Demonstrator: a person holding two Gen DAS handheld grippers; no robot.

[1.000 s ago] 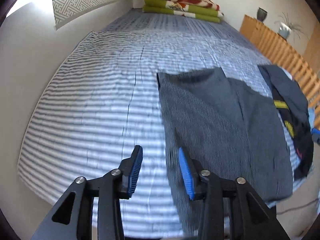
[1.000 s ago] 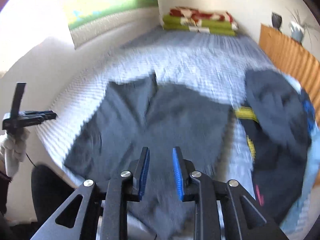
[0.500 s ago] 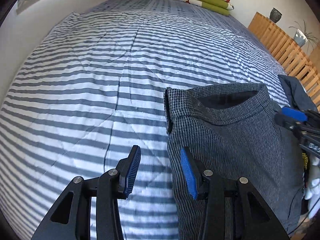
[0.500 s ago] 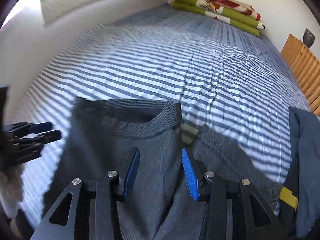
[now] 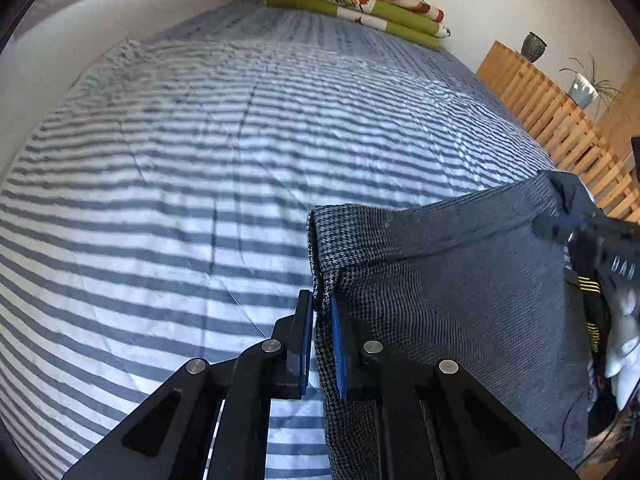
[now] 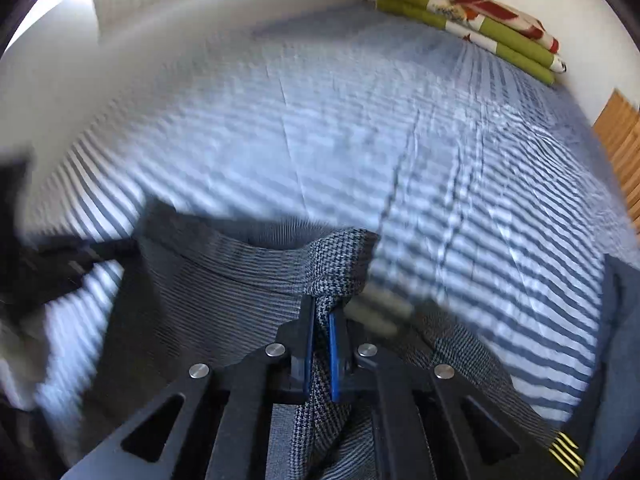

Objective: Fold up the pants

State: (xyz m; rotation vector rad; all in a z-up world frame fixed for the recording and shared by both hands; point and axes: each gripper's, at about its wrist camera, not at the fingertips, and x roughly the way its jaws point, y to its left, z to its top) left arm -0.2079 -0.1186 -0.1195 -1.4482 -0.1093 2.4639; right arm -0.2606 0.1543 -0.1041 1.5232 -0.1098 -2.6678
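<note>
Pants, grey houndstooth, lie flat on the striped bed, filling the lower right of the left wrist view with the waistband toward the frame's middle. Left tongs are pinched closed on the waistband's left corner, and right tongs, at bottom centre of their own blurred view, are closed on the opposite corner. This looks like the opening grasp; next both corners likely need lifting together, evenly, so the cloth folds without slipping.
</note>
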